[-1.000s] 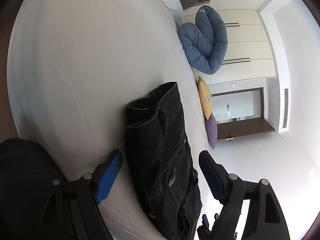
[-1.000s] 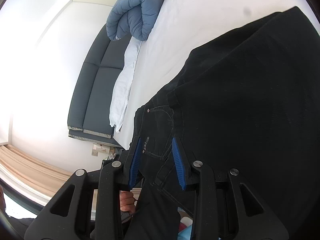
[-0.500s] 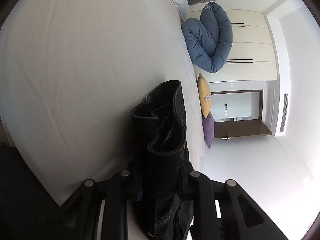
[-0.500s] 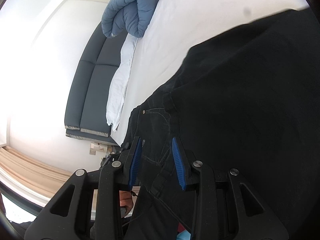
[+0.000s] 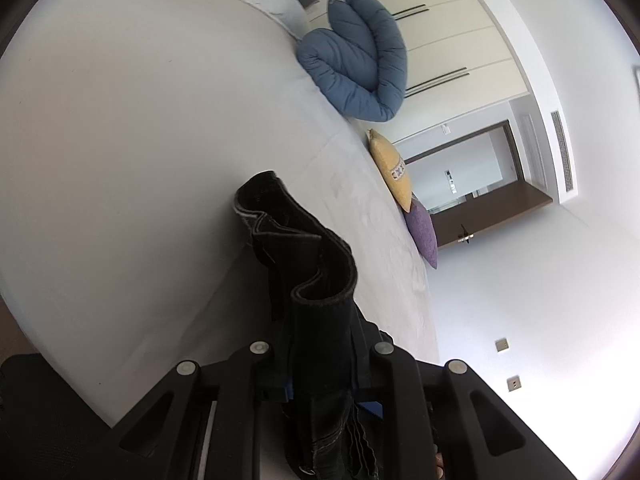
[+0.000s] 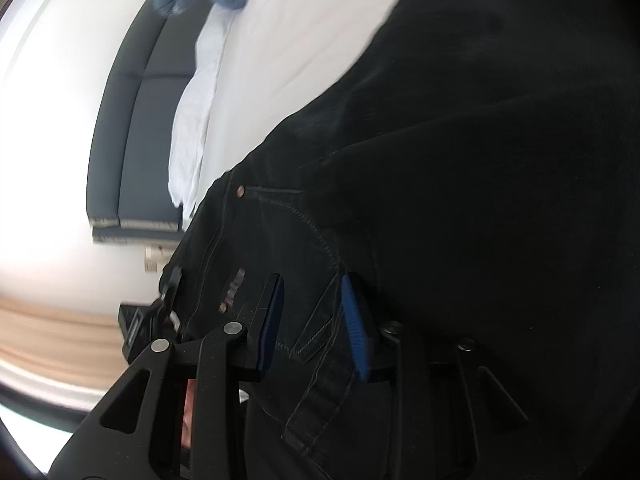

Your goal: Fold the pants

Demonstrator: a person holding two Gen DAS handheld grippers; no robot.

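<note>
The black denim pants (image 5: 304, 264) lie on the white bed (image 5: 140, 120). One bunched end of them stands up between the fingers of my left gripper (image 5: 320, 368), lifted off the sheet. That gripper's jaws are closing and its pads press on the fabric. In the right wrist view the pants (image 6: 480, 200) fill most of the picture, with a pocket and rivets showing. My right gripper (image 6: 311, 284) holds the waistband edge between its blue pads (image 6: 354, 332), the jaws tightening slightly on the cloth.
A rolled blue duvet (image 5: 356, 64) sits at the bed's far side, with a yellow pillow (image 5: 394, 172) and a purple pillow (image 5: 424, 232) along the edge. Beyond are white wardrobe doors (image 5: 452, 40) and a doorway (image 5: 472, 184). A dark sofa (image 6: 132, 140) stands by the bed.
My left gripper shut on the end of the pants and raised it off the bed. The right gripper moved in closer with the waistband, and the view is now blurred.
</note>
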